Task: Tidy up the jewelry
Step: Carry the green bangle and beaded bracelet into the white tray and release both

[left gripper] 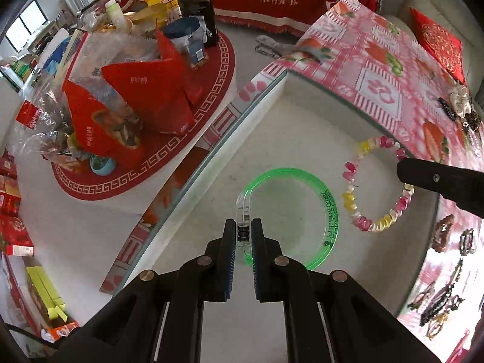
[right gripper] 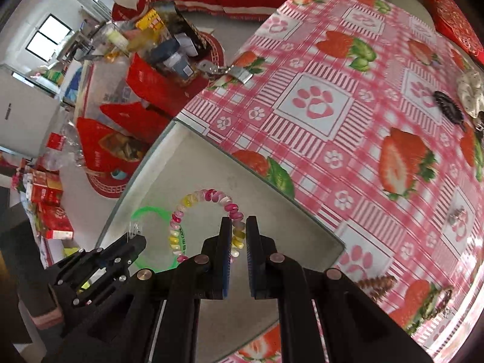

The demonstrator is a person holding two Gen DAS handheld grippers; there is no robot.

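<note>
My left gripper is shut on the clear clasp of a green translucent bangle, held over a bare glass part of the table. My right gripper is shut on a pink, yellow and white beaded bracelet, which hangs just right of the bangle. In the left wrist view the bracelet loops beside the bangle, with one right finger on its right side. The left gripper shows at lower left in the right wrist view.
A pink strawberry and paw-print cloth covers most of the table. More bracelets and hair pieces lie at its right edge, with a dark hair clip and a scrunchie farther back. A cluttered low table stands left.
</note>
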